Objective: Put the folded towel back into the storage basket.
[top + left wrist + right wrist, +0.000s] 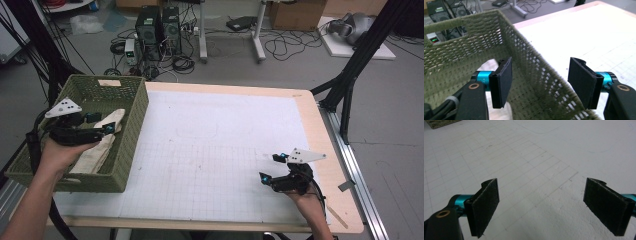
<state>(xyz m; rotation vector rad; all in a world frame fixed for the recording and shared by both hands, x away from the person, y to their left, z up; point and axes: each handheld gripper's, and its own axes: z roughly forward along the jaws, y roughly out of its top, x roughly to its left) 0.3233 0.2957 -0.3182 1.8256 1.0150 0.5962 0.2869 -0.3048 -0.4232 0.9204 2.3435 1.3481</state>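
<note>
The left gripper (540, 83), nearest in its own view, has its two black padded jaws spread wide with nothing between them. They straddle the near wall of the olive-green woven rectangular basket (534, 75): one jaw hangs inside the basket, the other outside over the white gridded table mat (599, 35). Just below and behind the inner jaw lies the cream-coloured folded cloth (487, 65), at the basket's bottom and not touched by either pad. In the high view the left gripper (100, 124) sits above the basket (127, 145), with the cloth (100, 145) directly beneath it and running back under the hand.

The right gripper (551, 207) is likewise released, its jaws far apart and holding nothing, hovering just over bare mat (544, 157). In the high view it (270, 167) is well apart from the basket, which lies far ahead of its jaws across the mat, and the cloth is equally distant from it.
</note>
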